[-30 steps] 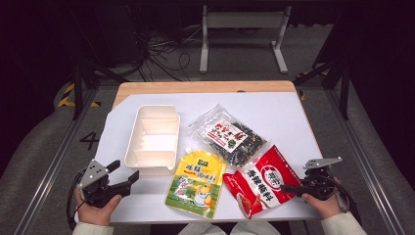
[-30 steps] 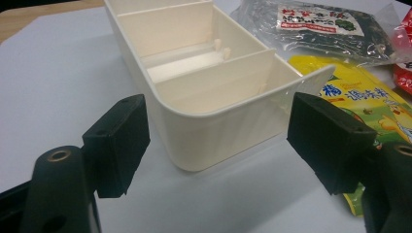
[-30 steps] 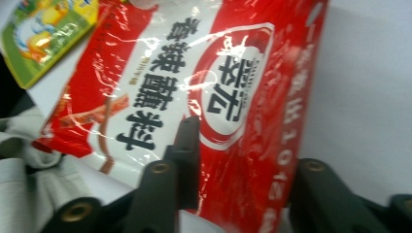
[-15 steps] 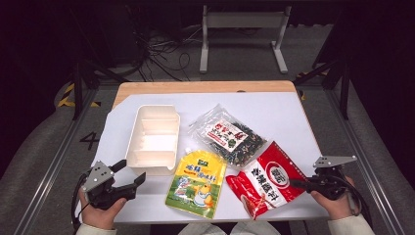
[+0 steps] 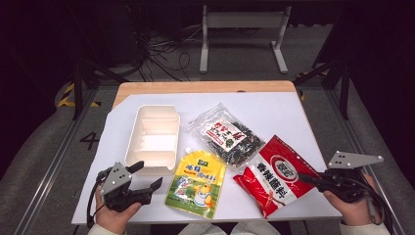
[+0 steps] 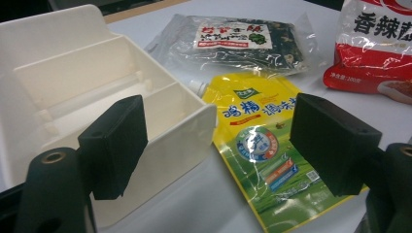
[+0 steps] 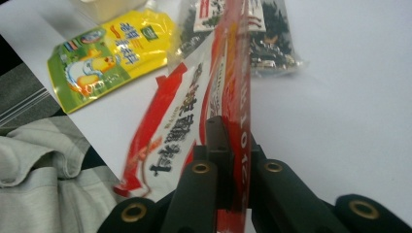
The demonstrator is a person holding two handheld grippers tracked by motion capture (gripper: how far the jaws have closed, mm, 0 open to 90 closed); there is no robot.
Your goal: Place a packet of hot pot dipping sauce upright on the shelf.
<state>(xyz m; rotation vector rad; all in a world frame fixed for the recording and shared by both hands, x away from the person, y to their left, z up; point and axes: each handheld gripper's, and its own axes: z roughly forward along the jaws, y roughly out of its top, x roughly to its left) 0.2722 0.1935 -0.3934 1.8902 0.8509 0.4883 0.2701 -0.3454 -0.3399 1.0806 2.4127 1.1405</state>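
Observation:
A red snack packet (image 5: 274,176) lies tilted at the table's front right, its right edge lifted. My right gripper (image 5: 306,178) is shut on that edge. In the right gripper view the jaws pinch the packet's red seam (image 7: 238,97), and my right gripper (image 7: 233,145) holds it edge-on. My left gripper (image 5: 148,175) is open at the front left, just in front of the white divided box (image 5: 131,142). In the left gripper view my left gripper (image 6: 218,131) stands wide open, the box's near corner (image 6: 165,126) and a yellow-green spouted pouch (image 6: 262,136) showing between the jaws, untouched.
The yellow-green pouch (image 5: 195,183) lies between the box and the red packet. A clear bag of dark dried food (image 5: 225,134) lies behind it, mid-table. A white sheet (image 5: 274,112) covers the wooden tabletop. Dark floor, cables and a metal stand lie beyond.
My right gripper has closed on the red packet's edge and risen, pulling it up and slightly right. My left gripper has moved right, toward the box's front corner, still open.

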